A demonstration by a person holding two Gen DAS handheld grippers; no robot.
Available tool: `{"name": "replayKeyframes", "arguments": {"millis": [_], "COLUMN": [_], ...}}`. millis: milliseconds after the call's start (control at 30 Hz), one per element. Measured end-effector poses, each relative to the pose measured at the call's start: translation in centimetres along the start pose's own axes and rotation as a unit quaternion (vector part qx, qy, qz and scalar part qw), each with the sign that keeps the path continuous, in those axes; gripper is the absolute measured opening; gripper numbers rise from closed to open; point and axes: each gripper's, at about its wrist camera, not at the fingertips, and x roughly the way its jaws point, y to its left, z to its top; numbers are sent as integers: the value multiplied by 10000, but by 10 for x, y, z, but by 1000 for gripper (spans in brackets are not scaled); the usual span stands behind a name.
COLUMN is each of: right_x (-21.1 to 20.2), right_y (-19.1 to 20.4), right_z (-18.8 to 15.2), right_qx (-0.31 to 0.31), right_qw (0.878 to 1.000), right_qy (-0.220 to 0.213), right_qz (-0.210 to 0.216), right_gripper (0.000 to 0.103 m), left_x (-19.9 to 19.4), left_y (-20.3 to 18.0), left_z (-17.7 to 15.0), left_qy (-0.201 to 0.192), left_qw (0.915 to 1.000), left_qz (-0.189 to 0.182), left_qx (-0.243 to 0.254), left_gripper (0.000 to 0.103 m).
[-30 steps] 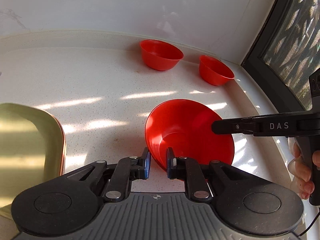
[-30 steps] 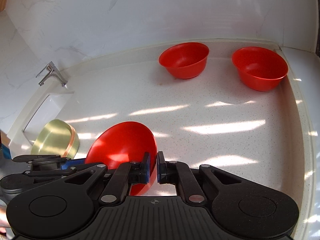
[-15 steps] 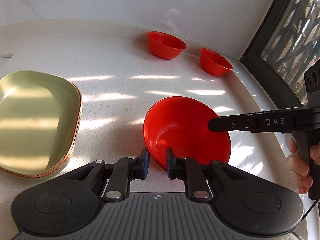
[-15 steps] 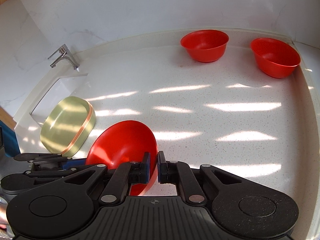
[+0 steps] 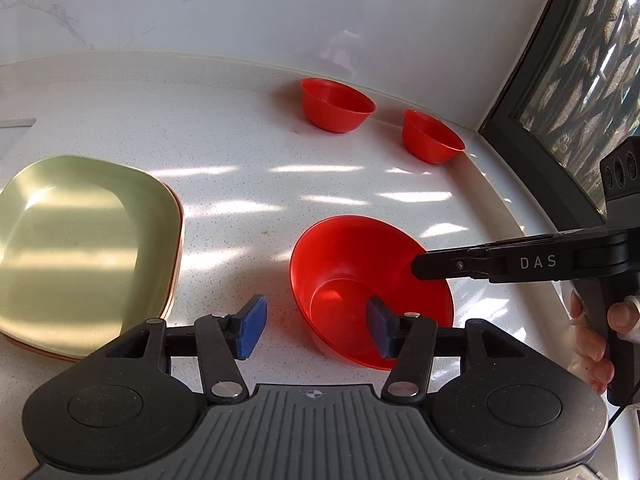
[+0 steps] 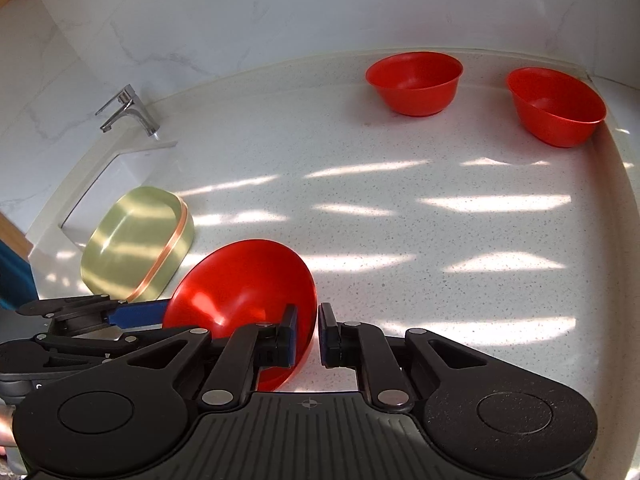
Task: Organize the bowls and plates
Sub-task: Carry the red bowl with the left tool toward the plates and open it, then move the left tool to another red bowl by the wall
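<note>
Now, big red bowl (image 5: 360, 264): sits on the white counter (image 5: 248, 128), near the green plates (image 5: 76, 248).
Left gripper (image 5: 316, 326): jaws opening, wide apart, bowl rim between them, pads off it.
Right gripper (image 6: 307, 334): jaws opening, bowl rim in the small gap.
Two small red bowls (image 6: 414, 80): at the back, side by side, apart.

Both views were bright and sharp, with no motion blur. Sunlight entered through the dark-framed patterned window (image 5: 580, 92) and fell in broken streaks across the speckled white countertop (image 6: 400, 216). The glossy red plastic bowl (image 5: 360, 264) glowed translucent, and the pale green rounded plate (image 5: 80, 248) carried soft bands of glare. Fisheye distortion curved the counter's edges, and the corners darkened.
</note>
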Motion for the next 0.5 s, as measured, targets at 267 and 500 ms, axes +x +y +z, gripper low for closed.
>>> {"name": "replayKeyframes", "arguments": {"millis": [267,500], "right_x": [-15,-32], "right_y": [-1,-13], "right_z": [11,39], "right_qx": [109,389], "right_qw": [9989,9932], "right_qy": [-286,-718], "right_qz": [-349,-831], "right_gripper": [18,18], "left_x": [-14,-18], "left_y": [6,7], "left_z": [45,106], "left_qy": [-224,-543], "left_qw": [9994,9971], "left_qz": [-188,-270], "left_qx": [194,462], "left_gripper": [61,61]}}
